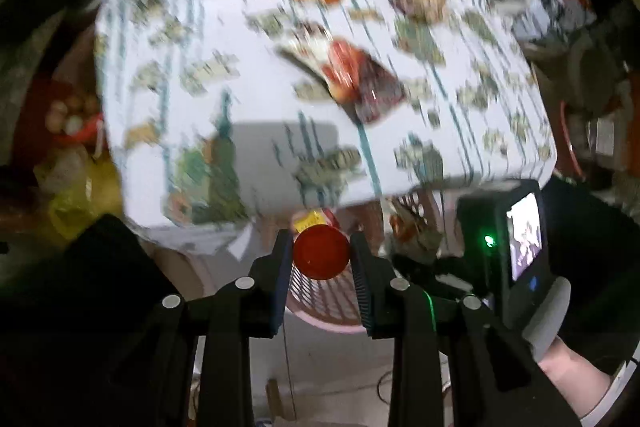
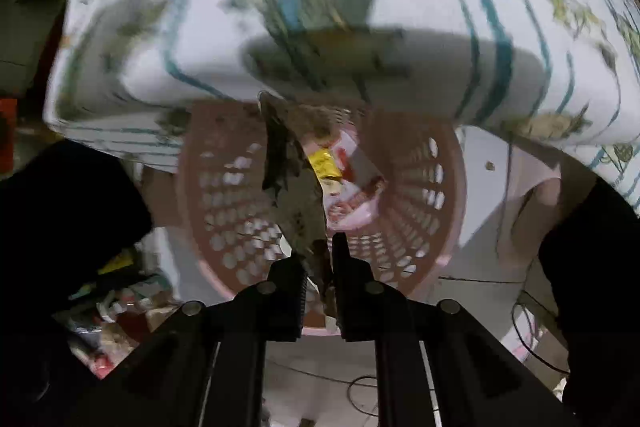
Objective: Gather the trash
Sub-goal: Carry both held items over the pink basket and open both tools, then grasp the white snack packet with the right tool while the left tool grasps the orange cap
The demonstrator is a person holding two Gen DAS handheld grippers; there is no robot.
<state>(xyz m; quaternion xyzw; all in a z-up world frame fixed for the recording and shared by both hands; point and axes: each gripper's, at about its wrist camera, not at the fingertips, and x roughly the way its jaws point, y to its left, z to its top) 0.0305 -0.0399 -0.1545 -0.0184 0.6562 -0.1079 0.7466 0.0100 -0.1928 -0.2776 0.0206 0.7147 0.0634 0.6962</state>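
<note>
My left claw [image 1: 321, 259] is clamped on a red cap [image 1: 321, 252], pads squeezing its rim from both sides; it's rigid, light plastic, round and a bit slick, so that edge-to-edge pinch is the hold I want. Just beyond the tips, below the cap, sits the pink basket [image 1: 320, 301], tucked beside the table with the patterned cloth [image 1: 224, 39]. My right claw [image 2: 318, 255] is nearly closed on a crumpled wrapper [image 2: 290, 179], a thin, floppy, weightless scrap that sticks forward from the tips and droops over the basket's [image 2: 404, 187] mouth; blur makes it hard to say, but it looks like foil or film. Gripping its lower corner works, though it could slide out. Both claws point steeply down over the basket, where a yellow packet [image 2: 325, 163] already lies. More litter [image 1: 352, 79] waits on the cloth, well ahead of my left tips
</note>
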